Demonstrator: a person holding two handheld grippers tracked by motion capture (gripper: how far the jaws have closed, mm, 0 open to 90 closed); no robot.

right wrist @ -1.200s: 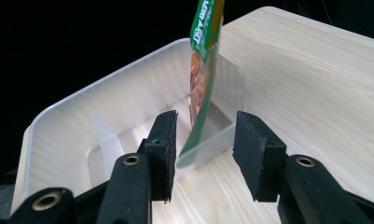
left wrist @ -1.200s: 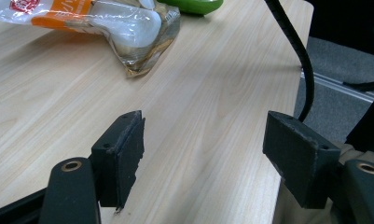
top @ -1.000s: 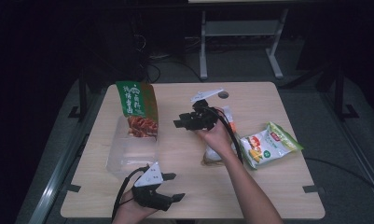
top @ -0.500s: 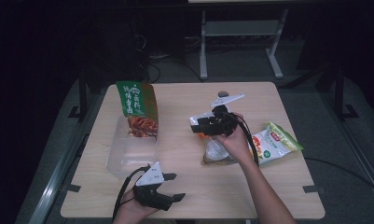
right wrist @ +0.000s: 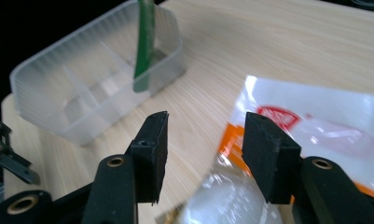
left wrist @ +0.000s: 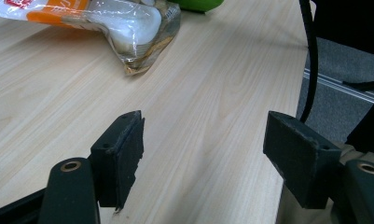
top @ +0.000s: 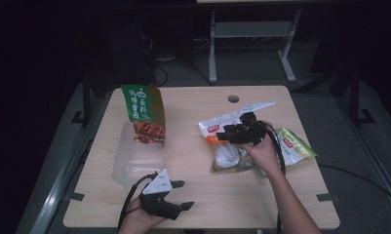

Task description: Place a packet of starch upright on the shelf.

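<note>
A clear-and-orange snack bag (top: 227, 156) (left wrist: 128, 23) (right wrist: 324, 126) lies flat mid-table. My right gripper (top: 222, 133) (right wrist: 205, 126) hovers over its far end and points left toward the clear plastic container (top: 134, 165) (right wrist: 58, 93). Its jaws have just been opening and nothing is pinched between them; the tabletop and the bag's edge lie below the gap. A green-and-red snack bag (top: 144, 112) (right wrist: 145, 46) stands upright in the container. My left gripper (top: 185, 195) (left wrist: 203, 135) rests near the table's front edge, open and empty.
A green snack bag (top: 293, 146) (left wrist: 198, 3) lies right of the right hand. A round cable hole (top: 233, 99) sits near the table's far edge. A black cable (left wrist: 310, 56) hangs past the table's edge beside the left gripper.
The right hand and its gripper have moved rightward, away from the container and over the clear-and-orange bag. The left gripper has stayed put.
</note>
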